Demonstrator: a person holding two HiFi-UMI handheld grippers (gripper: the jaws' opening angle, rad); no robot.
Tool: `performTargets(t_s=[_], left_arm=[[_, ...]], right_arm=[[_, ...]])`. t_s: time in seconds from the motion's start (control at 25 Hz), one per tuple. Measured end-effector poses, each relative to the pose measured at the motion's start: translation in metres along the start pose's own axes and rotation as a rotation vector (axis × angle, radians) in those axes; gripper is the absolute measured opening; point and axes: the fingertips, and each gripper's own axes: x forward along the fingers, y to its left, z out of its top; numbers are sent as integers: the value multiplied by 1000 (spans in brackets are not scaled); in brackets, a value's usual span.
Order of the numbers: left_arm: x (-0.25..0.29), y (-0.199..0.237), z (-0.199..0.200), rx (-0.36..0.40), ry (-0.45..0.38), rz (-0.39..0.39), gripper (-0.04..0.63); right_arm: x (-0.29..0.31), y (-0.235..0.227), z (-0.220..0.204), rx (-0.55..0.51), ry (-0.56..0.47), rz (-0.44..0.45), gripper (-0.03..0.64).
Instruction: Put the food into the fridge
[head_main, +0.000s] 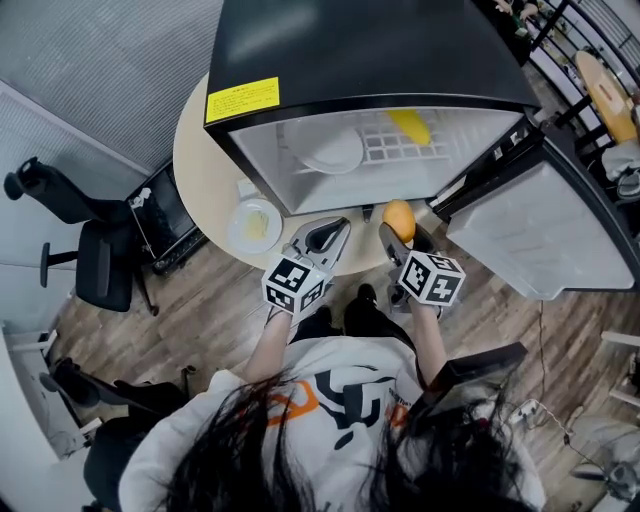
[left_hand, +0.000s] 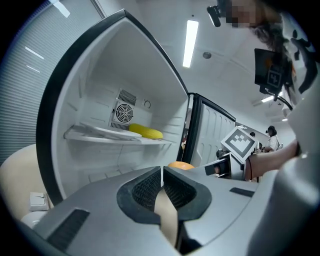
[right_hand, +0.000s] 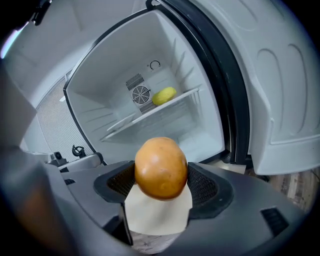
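A wooden floor (head_main: 200, 300) lies under a round cream table (head_main: 198, 150), and a black chair (head_main: 85, 250) stands to the left. A small fridge (head_main: 370, 40) sits on the table with its door (head_main: 560, 235) swung wide open to the right. Inside, on the shelf (head_main: 390, 150), a yellow food (head_main: 410, 125) lies at the back, with a white plate (head_main: 332, 152) beside it. Another small plate (head_main: 254, 225) sits at the front edge of the table, just left of the fridge. The right gripper (right_hand: 161, 185) pinches a round orange-brown food (right_hand: 161, 167) between its jaws and holds it just in front of the open fridge, over the table's front edge. The left gripper (left_hand: 163, 187) is beside it, its jaws pressed together with nothing in them
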Motion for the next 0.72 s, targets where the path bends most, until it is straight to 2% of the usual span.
performTargets(t_s=[0.4,0.72], left_arm=[[21,0,-3,-3,40,32,20],[22,2,-6,0,57,52,20]], right_arm=[[38,-18,10,5,22,33,330],[86,-30,24,-100,-20,-4,330]])
